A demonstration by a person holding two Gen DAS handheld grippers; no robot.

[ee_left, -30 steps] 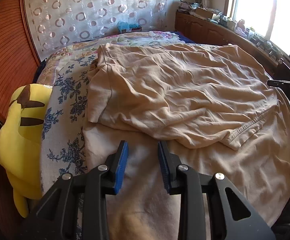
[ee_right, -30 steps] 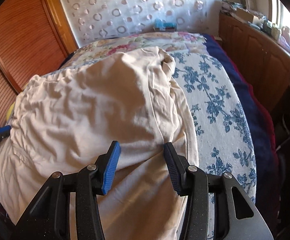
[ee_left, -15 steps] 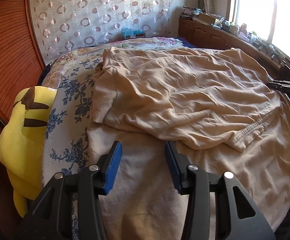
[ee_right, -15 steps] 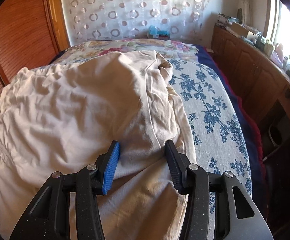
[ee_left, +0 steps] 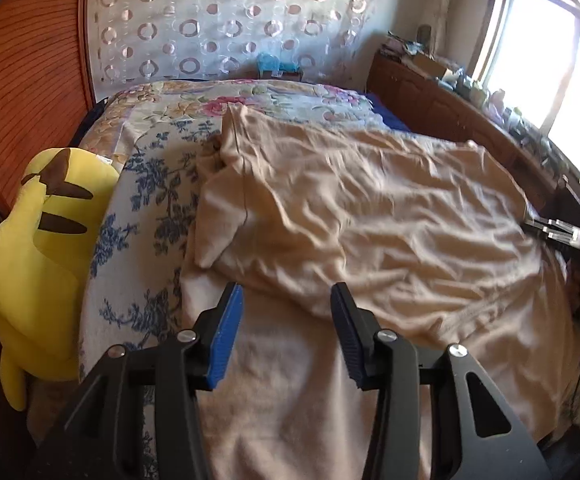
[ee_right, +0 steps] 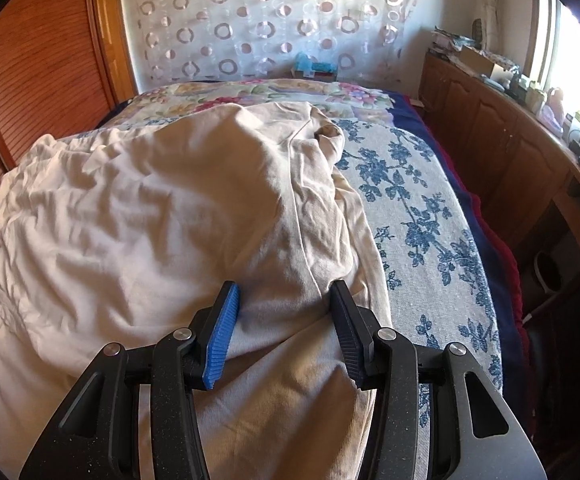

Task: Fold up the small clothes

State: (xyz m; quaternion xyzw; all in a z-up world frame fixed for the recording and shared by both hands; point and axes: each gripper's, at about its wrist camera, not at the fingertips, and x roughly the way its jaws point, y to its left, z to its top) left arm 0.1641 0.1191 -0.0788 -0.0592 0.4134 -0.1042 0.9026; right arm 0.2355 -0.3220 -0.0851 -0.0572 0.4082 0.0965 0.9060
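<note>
A creased beige shirt lies spread on a beige cloth on the bed. My left gripper hovers open just before the shirt's near left edge, over the bare beige cloth, with nothing between its fingers. In the right wrist view the shirt fills the left half. My right gripper stands open over the shirt's near right edge, its fingers on either side of a ridge of cloth and not pressing on it. The right gripper also shows at the left wrist view's right edge.
A blue-flowered bedcover lies under everything. A yellow plush toy leans at the bed's left side against a wooden wardrobe. A wooden cabinet with clutter runs under the window on the right. A blue box sits at the headboard.
My left gripper's jaws have widened and it has drawn slightly back and rolled. The right gripper has kept its opening and place, rolling a little. The shirt lies as before.
</note>
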